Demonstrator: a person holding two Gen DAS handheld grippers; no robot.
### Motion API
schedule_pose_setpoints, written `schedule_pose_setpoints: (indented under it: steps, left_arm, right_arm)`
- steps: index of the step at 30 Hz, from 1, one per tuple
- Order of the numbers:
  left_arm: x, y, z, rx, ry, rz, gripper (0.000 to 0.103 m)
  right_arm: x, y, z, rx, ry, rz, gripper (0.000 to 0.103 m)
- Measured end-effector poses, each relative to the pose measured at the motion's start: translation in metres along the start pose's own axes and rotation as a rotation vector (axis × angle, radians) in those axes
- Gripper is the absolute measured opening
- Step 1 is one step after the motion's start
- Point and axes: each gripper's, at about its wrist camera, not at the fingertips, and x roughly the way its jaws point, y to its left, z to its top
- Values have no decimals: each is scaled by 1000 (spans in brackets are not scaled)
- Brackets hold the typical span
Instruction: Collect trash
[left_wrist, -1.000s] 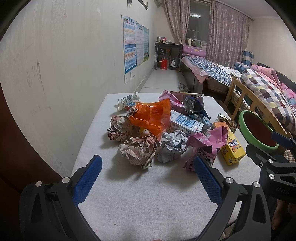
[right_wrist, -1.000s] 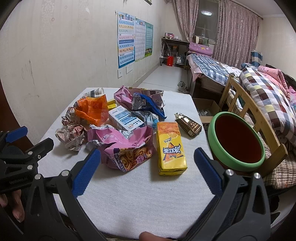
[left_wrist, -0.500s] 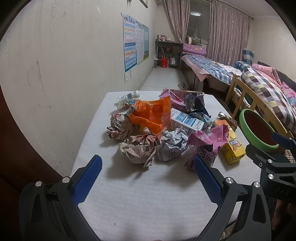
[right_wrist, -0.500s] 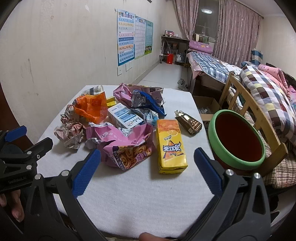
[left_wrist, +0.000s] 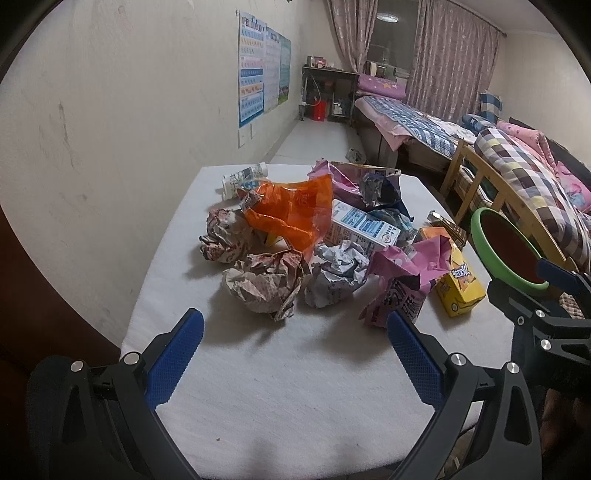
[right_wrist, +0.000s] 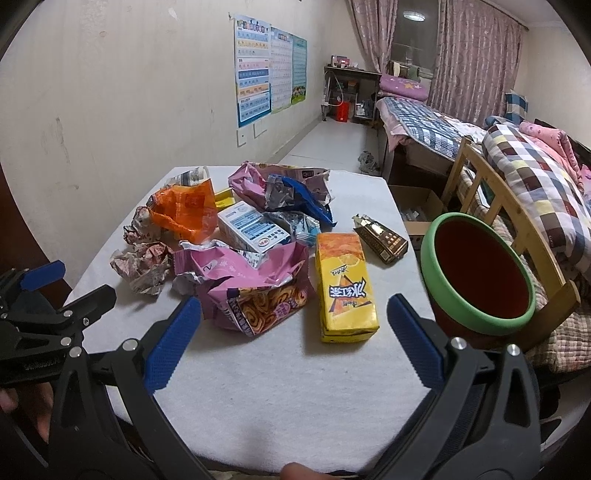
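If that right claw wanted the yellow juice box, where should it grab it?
Probably across its long side faces near the middle, coming from above. The juice box lies flat, lengthwise toward the open right gripper, with bare table in front and the pink wrapper close on its left.

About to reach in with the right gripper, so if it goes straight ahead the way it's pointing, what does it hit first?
Probably the yellow drink carton, lying flat between the open right gripper fingers' line, with the pink snack bag just left of it. Depth is uncertain.

wall posters (right_wrist: 271, 83) unreadably small, yellow box (right_wrist: 225, 196) mostly hidden behind orange bag (right_wrist: 186, 212)
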Motion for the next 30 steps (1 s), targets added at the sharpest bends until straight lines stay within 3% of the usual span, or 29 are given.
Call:
schedule_pose_setpoints:
  steps: [10,22,30]
  left_arm:
    - [12,15,6,-57,60,-10,95]
    - [10,8,4,-25,43,-11,95]
    - [11,11,7,-50,66,-23,94]
  right_arm:
    - [18,-20,1,80,95,-1,99]
    - [10,-6,3,21,65,20,99]
    - [15,-12,7,49,100,76,99]
